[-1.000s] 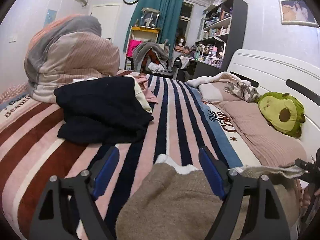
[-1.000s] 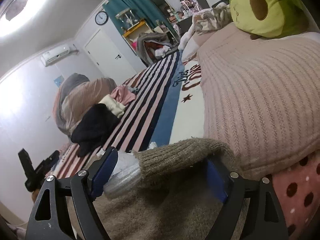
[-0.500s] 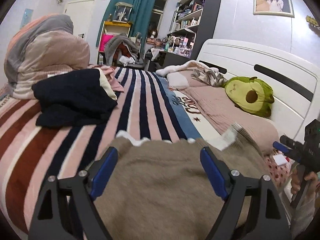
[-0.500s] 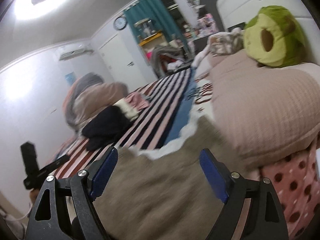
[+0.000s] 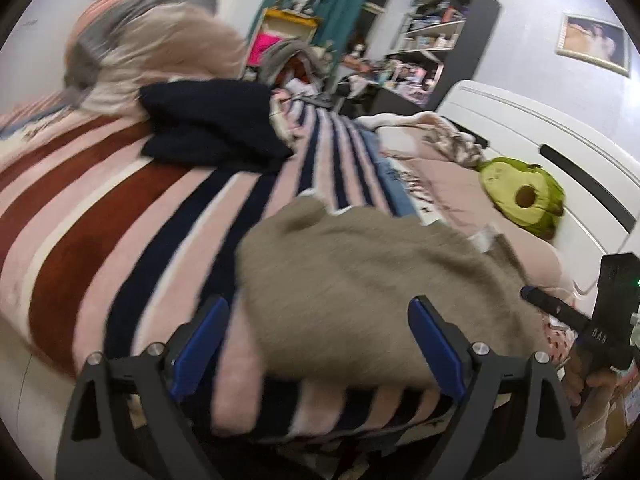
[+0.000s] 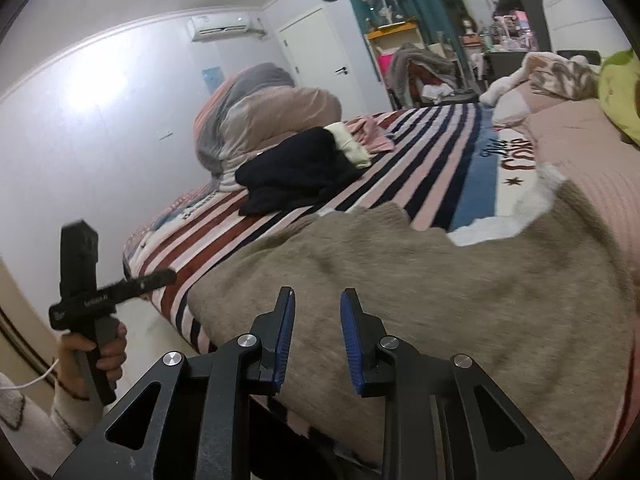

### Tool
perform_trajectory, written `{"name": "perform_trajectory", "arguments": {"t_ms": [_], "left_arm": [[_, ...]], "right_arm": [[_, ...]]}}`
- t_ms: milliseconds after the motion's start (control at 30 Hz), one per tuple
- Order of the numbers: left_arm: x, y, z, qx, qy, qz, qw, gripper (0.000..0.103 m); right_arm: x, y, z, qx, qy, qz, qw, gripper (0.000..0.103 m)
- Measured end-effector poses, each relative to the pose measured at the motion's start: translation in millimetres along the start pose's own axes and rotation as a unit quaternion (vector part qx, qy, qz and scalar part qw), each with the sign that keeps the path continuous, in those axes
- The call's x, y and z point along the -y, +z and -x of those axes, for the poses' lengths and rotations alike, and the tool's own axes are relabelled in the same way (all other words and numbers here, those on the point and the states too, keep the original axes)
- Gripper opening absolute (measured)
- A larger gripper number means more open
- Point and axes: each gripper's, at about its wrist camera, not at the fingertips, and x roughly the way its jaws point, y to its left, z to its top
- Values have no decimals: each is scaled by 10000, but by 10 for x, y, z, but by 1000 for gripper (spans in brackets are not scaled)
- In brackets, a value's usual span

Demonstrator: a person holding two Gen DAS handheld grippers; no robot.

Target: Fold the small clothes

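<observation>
A taupe knit garment (image 5: 360, 280) with a white edge lies spread flat at the near end of the striped bed; it also shows in the right wrist view (image 6: 420, 292). My left gripper (image 5: 316, 340) is wide open and empty, just short of the garment's near edge. My right gripper (image 6: 318, 332) hangs over the garment's near edge with its blue pads a narrow gap apart and nothing between them. Each gripper shows in the other's view, the right one (image 5: 592, 320) and the left one (image 6: 92, 292).
A pile of dark navy clothes (image 5: 212, 124) with cream and pink pieces lies further up the striped blanket (image 5: 120, 216). A rolled duvet (image 5: 160, 40) sits behind it. An avocado plush (image 5: 520, 196) and pink pillows lie by the white headboard (image 5: 560, 152).
Both grippers have let go of the garment and pulled back toward the bed's foot. The garment now lies flat. The right jaws have narrowed from wide open.
</observation>
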Motion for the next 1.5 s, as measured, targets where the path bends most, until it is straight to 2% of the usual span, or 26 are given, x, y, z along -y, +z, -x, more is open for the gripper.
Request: {"name": "perform_trajectory", "arguments": {"t_ms": [133,200,233,300,500,600,800,867,900,933,1000,1133,1300,1400,1500], "left_arm": [[-192,-210,-82,-351,-201,373,9985,89],[-247,-329,-157,-518,-485,588,9957,89],[-262,-373,-193,-582,-633,662,9941,89],[-266,-436,-279,-672,-958,779,9901,89],[-158,-408,-567,-843,-1672,940,9778,89],[-51,-322,-731,-847,-1868,950,9741,91],[16,-183,-1060,-734,-1746,1269,9737,89],[34,-130,-1122,-646,-1646,1347,9750,73],[32,-113,-1158,-630,-1591,1375,9756,59],[20,-100,-1192,-620,-1590,1422,9750,51],[-13,-80,-1203,-546,-1619,1503,9738,44],[-17,7,-1041,-163,-1604,1312,9782,28],[-151,111,-830,288,-1586,1395,9770,24],[-300,166,-666,609,-1361,1372,9793,23],[-464,216,-487,882,-1072,1341,9812,23]], "right_arm": [[62,50,-234,-264,-400,-178,9987,21],[74,33,-322,-373,-753,-147,9964,21],[90,16,-354,-415,-834,-160,9955,17],[97,-14,-405,-536,-953,-150,9939,17],[8,-110,-544,-857,-1484,321,9847,16],[-82,-130,-513,-809,-1583,492,9828,19],[-277,-177,-434,-876,-1441,856,9820,22],[-282,-216,-448,-989,-1475,862,9803,22],[-276,-235,-466,-1026,-1516,865,9793,22],[-266,-257,-486,-1047,-1543,855,9787,22],[-261,-279,-533,-1080,-1570,805,9784,22],[-329,-266,-610,-1095,-1563,807,9783,22],[-512,-243,-824,-1138,-1229,844,9823,22],[-730,-224,-1005,-1115,-976,1050,9834,22],[-933,-195,-1177,-1141,-502,1122,9858,22]]}}
